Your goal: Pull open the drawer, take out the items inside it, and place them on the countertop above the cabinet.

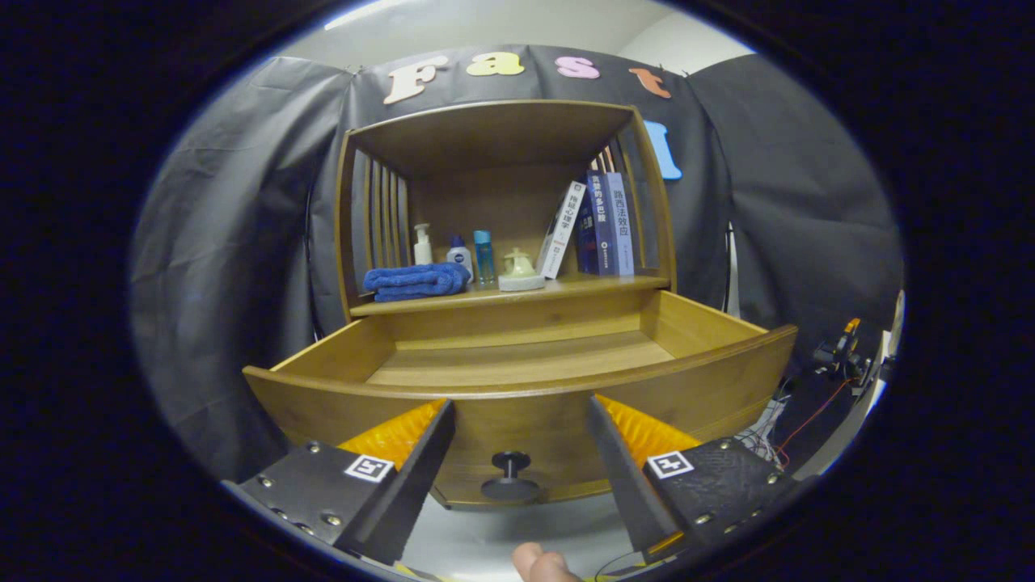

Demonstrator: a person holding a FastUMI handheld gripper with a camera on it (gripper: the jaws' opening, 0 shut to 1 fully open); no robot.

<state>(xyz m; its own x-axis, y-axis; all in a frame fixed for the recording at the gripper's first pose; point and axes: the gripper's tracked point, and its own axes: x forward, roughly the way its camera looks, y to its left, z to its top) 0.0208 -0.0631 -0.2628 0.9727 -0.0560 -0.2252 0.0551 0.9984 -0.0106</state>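
Observation:
A wooden cabinet has its drawer (728, 364) pulled out toward me, and the drawer floor that I can see is bare wood. Its dark round knob (510, 473) sits on the drawer front, between my fingers and a little beyond them. My gripper (517, 408) is open with nothing between its fingers, held just in front of the drawer front. On the countertop (614, 283) above the drawer lie a folded blue towel (416, 281), three small bottles (457, 252), a pale round container (520, 272) and three books (598, 226) leaning at the right.
The cabinet's upper part is a slatted wooden hutch (493, 129) roofing the countertop. Black cloth walls stand behind and to both sides. Cables and a small device (841, 352) lie at the right of the cabinet. A fingertip (538, 562) shows below the fingers.

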